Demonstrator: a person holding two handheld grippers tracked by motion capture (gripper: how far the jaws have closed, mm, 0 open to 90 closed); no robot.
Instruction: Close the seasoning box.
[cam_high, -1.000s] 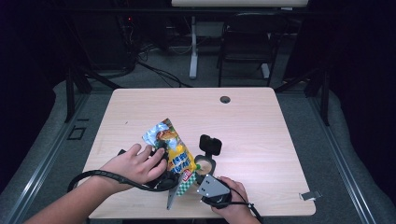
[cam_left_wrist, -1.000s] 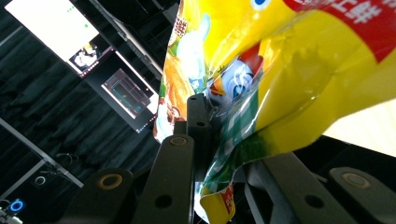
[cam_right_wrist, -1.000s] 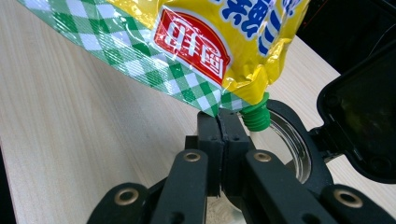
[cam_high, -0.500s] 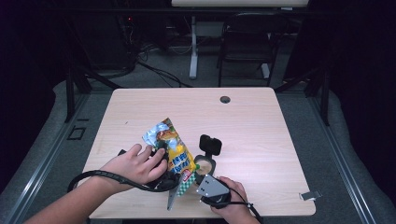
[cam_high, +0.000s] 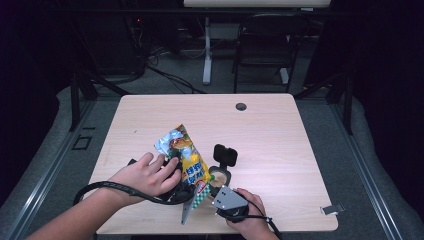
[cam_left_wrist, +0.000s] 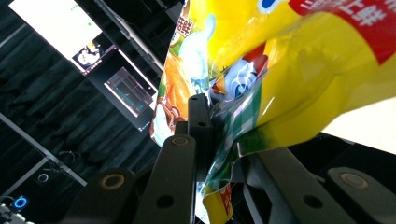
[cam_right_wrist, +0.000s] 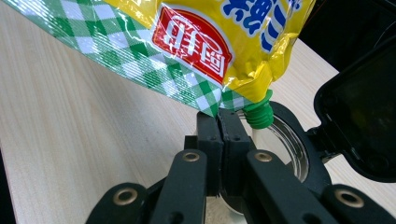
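Note:
A yellow snack-style pouch (cam_high: 187, 160) with a green-checked edge hangs tilted above the table's near edge. In the left gripper view my left gripper (cam_left_wrist: 212, 135) is shut on the pouch (cam_left_wrist: 289, 60) at its checked seam, the hand wrapped around the gripper. My right gripper (cam_right_wrist: 219, 119) is shut on the checked corner of the pouch (cam_right_wrist: 210, 37) beside its green spout (cam_right_wrist: 258, 114). The spout points down into a round black-rimmed container (cam_right_wrist: 299, 140), with a pale stream under it. The container's black flip lid (cam_right_wrist: 359, 121) stands open. In the high view the right gripper (cam_high: 204, 192) sits just left of the container (cam_high: 220, 176).
The light wooden table (cam_high: 280, 135) has a dark cable hole (cam_high: 241, 106) near its far edge and a small metal clip (cam_high: 332, 209) at the near right edge. A looped black cable (cam_high: 115, 186) trails from the left hand. A chair (cam_high: 265, 40) stands beyond the table.

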